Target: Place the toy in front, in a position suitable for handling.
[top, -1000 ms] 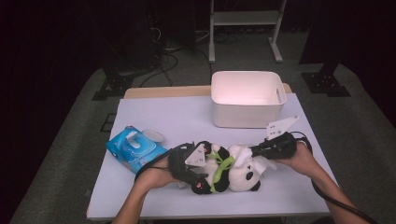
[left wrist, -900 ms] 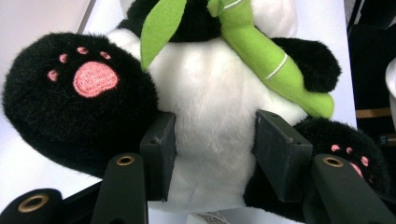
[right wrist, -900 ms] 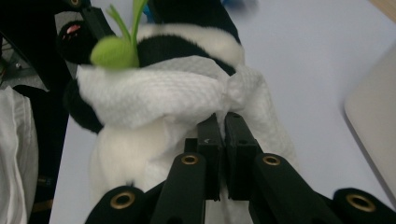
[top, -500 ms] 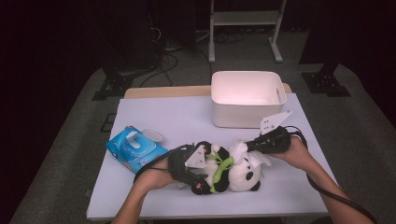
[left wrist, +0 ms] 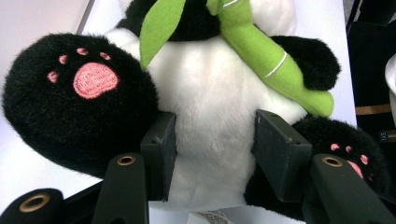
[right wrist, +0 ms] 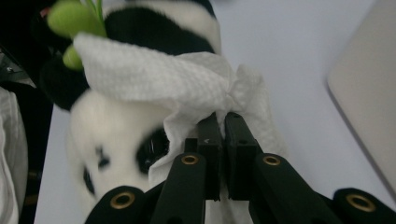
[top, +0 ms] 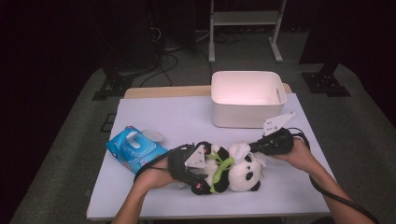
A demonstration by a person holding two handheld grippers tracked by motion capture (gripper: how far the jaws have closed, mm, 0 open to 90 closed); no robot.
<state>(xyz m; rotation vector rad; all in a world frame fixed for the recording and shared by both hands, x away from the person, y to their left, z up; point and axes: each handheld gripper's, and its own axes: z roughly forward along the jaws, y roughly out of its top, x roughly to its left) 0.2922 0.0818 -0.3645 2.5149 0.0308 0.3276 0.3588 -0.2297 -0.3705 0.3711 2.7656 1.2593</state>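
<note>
Partly hidden, the panda (top: 233, 170) lies on its back on the near middle of the table (top: 187, 121), its left half covered in the high view by the left claw (top: 198, 173) and its grey plate. In the left gripper view its head is cut off at the top edge; in the right gripper view its face is blurred and half draped by the tissue (right wrist: 163, 79).

One panda, one tissue, one white bin (top: 246, 97) at the far right, one blue wipes pack (top: 135, 149) at the near left, two claws.

The left claw's jaws are clamped on the panda's white belly (left wrist: 212, 126), between its two black feet. The right claw (top: 254, 147) comes in from the right at the panda's head; its jaws are pressed together on a pinch of the tissue, which lies over the head.
</note>
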